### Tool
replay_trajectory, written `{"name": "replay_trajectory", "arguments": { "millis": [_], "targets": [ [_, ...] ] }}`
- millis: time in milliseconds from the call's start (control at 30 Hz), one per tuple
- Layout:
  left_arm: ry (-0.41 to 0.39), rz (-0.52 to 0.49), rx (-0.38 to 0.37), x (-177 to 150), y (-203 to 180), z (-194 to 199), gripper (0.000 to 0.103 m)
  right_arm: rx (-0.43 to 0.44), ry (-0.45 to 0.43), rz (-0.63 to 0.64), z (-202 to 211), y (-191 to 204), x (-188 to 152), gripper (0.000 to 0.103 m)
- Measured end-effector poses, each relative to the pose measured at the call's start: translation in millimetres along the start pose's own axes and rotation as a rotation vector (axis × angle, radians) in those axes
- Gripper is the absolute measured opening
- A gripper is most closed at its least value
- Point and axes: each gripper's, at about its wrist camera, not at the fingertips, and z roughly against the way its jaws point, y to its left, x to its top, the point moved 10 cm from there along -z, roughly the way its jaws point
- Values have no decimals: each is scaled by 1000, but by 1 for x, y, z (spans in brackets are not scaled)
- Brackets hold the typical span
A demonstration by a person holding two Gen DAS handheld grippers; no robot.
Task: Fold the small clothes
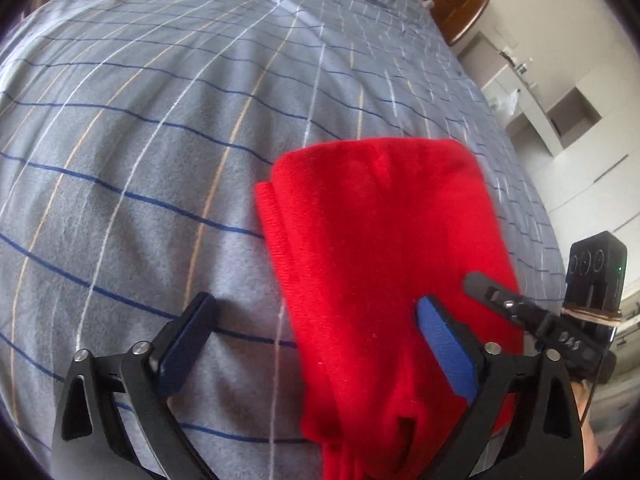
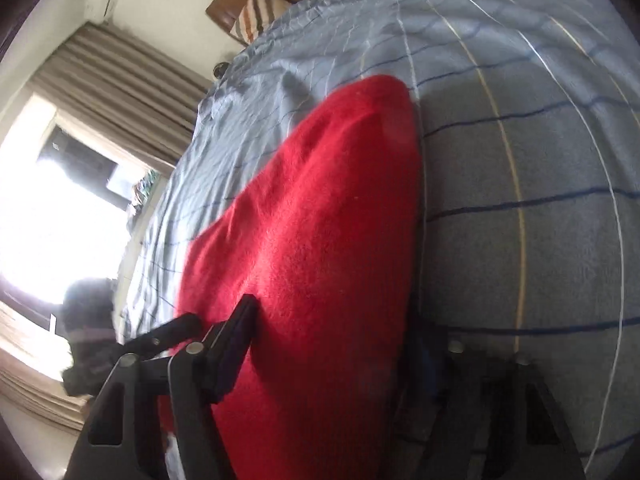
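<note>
Left wrist view: the left tongs [image 1: 316, 336] stand spread wide, released, with their blue-padded fingers [image 1: 448, 352] well apart; the left finger hangs over the bare bedcover [image 1: 160, 160], a grey quilt crossed by dark blue, white and tan lines, while the right finger lies against the red garment [image 1: 380, 240]. That garment, a folded red knit piece, lies on the bed to the right of centre, its far end rounded and a lower layer peeping out along its left edge; its near end runs down between the fingers toward the bottom of the frame. A dark finger of the right tongs [image 1: 496, 292] reaches in from the right and rests on the garment's right edge, with a black camera block behind it. At the top right sit a brown wooden headboard [image 1: 460, 4] and pale wall shelves [image 1: 560, 120]. Right wrist view: the picture is blurred. The right tongs [image 2: 340, 344] stand apart, unclenched, with the red garment [image 2: 312, 248] filling the gap between them; the left finger presses against the cloth's left side, and the right finger is smeared and partly hidden behind the red edge. The garment stretches away over the bedcover [image 2: 540, 160]. To the left are a bright window [image 2: 60, 208], beige curtains [image 2: 120, 88], and a striped pillow [image 2: 260, 12] by the headboard. The dark shape of the left tongs [image 2: 168, 332] pokes in at the lower left, touching the cloth.
</note>
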Motion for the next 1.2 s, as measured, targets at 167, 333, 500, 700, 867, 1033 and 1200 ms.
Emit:
{"name": "replay_trajectory", "arguments": {
  "millis": [167,333,500,700,867,1033,1200],
  "targets": [
    [-21,-118,39,-12,-23,2,20,-250,-106,395,17,48,-3,30],
    [-149,-148,-2,7,-39,65,19,-231,-248,490,65,92,9,30],
    [-262,-196,12,43,-46,120,28,-126,-343,451,97,124,48,30],
    [-164,-170,256,13,16,74,91,-220,-130,218,51,38,35,71],
    [-272,-273,382,-44,18,109,99,-316,-111,269,84,6,-28,86],
    [-368,-324,487,-80,-14,161,102,-360,-153,313,144,30,-77,93],
    [-413,-265,549,-111,-37,205,103,-339,-193,309,200,72,-112,100]
  ]
}}
